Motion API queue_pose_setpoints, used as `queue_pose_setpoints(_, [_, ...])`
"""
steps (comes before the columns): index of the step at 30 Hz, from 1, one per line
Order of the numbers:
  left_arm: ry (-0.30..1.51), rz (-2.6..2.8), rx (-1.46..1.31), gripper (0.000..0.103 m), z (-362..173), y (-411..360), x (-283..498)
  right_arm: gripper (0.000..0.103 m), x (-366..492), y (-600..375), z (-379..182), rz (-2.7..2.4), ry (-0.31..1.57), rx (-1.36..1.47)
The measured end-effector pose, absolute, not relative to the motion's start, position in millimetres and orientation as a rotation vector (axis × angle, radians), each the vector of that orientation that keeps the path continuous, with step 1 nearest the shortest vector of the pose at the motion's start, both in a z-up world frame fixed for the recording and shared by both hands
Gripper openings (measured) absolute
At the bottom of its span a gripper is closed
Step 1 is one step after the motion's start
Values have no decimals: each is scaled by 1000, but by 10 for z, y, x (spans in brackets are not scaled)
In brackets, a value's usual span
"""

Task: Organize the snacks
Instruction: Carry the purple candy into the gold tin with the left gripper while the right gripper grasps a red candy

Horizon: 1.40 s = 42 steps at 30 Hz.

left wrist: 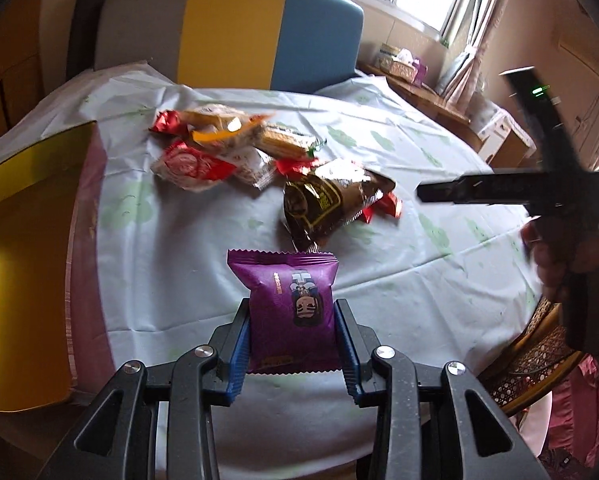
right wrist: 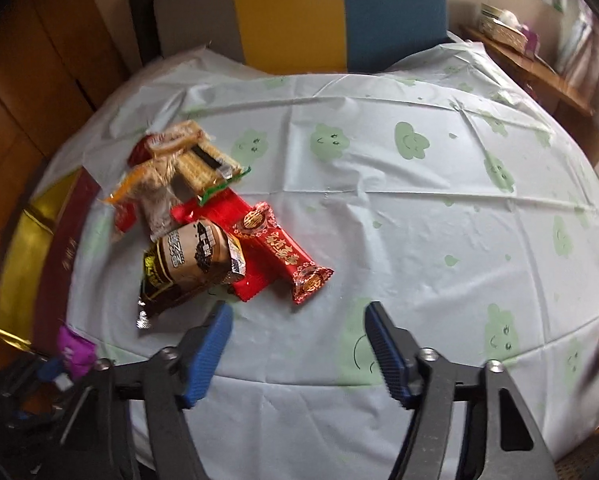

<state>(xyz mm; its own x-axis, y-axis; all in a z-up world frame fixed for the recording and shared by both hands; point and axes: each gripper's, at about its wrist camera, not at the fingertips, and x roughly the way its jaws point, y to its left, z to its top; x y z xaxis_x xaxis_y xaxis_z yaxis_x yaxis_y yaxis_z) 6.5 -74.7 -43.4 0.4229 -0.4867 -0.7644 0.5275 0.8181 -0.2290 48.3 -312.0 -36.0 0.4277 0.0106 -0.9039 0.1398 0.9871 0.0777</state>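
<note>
My left gripper (left wrist: 293, 312) is shut on a purple snack packet (left wrist: 289, 308) and holds it above the near part of the table; the packet also shows at the left edge of the right wrist view (right wrist: 75, 350). A pile of snacks lies further back: a brown packet (left wrist: 327, 204), red packets (left wrist: 191, 164) and cracker packs (left wrist: 227, 128). In the right wrist view the brown packet (right wrist: 195, 264) and a red bar (right wrist: 283, 252) lie just beyond my right gripper (right wrist: 299, 332), which is open and empty. The right gripper also shows at the right of the left wrist view (left wrist: 423, 192).
A gold box (left wrist: 23, 264) with a dark red rim sits on the left of the table, also in the right wrist view (right wrist: 27, 264). The tablecloth (right wrist: 419, 200) is pale with green faces. A grey, yellow and blue chair back (left wrist: 231, 32) stands behind the table.
</note>
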Motion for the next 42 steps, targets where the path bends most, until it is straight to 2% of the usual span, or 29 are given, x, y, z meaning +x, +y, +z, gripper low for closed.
queue_pose_setpoints(8, [881,-632,-47,39,-186,-466,97,61,870,-2969,-626,11,1192,-169])
queue_pose_setpoints(12, [851,-587,-123,40,-30,-195,188,59,996,-2959,-783,73,1213,-184])
queue_pose_setpoints(15, [835,-524,-184,40,79,60,329,35,1013,-2963,-836,128,1220,-121])
queue_pose_setpoints(17, [840,-461,-200,40,94,203,440,29,1002,-2968,-840,146,1229,-99])
queue_pose_setpoints(24, [947,-292,-362,40,-67,698,1052,25,1007,-2994,-839,148,1238,-87])
queue_pose_setpoints(34, [995,-172,-304,42,-292,662,1870,24,1001,-3011,-782,137,1245,-66])
queue_pose_setpoints(38, [1019,-176,-319,48,-350,650,2022,24,1013,-3021,-790,137,1248,-56])
queue_pose_setpoints(40, [1010,-158,-304,57,-332,640,2019,24,1019,-3042,-788,136,1247,-51])
queue_pose_setpoints(42, [1003,-163,-305,60,-306,635,1973,24,1029,-3082,-778,133,1243,-44])
